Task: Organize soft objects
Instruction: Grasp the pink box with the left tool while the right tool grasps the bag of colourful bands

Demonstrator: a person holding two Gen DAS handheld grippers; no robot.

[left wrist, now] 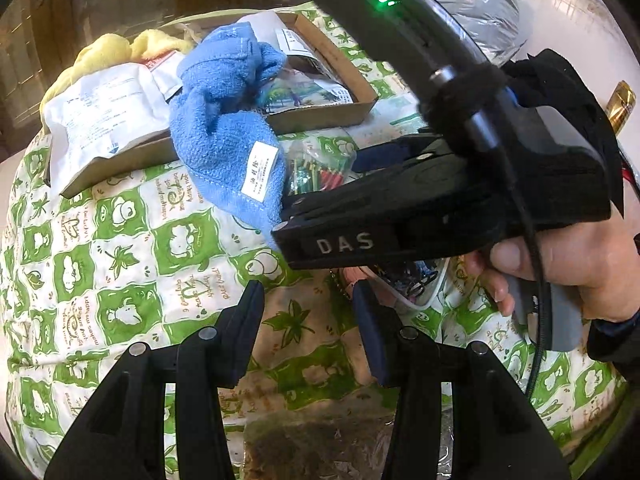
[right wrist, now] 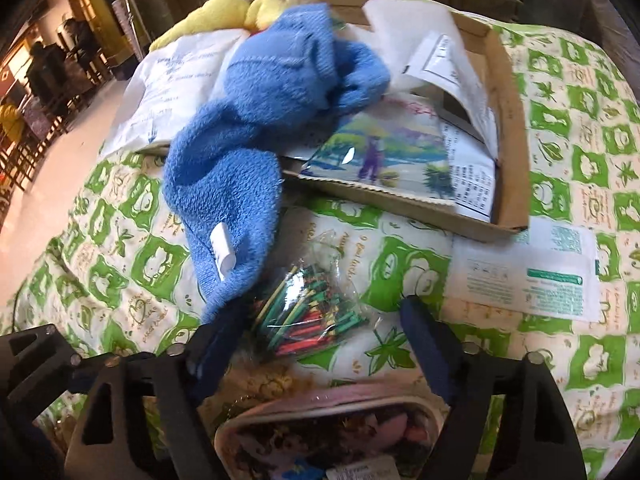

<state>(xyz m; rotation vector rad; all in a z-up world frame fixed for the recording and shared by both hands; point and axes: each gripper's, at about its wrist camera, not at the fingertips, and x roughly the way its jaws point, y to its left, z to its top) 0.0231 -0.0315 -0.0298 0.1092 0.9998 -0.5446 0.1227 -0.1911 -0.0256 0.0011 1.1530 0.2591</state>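
Left claw point(left wrist: 308, 300): part open, empty, angled down. Right claw point(right wrist: 320, 320): jaws apart, hand point(left wrist: 568, 268) gripping its handle.

- Your blue towel point(right wrist: 236, 128) carried a white label point(left wrist: 260, 170).
- The cloth point(right wrist: 580, 152) under it was cream, checked with green squares of leaves and little figures.
- The box point(right wrist: 508, 120) was plain brown cardboard.
- Your bag of sticks point(right wrist: 312, 312) showed green, red and yellow.
- A yellow plush point(left wrist: 116, 50) sat behind.

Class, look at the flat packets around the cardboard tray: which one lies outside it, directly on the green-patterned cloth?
The green-printed white sachet, lying right of the cardboard tray; the other packets sit inside it.
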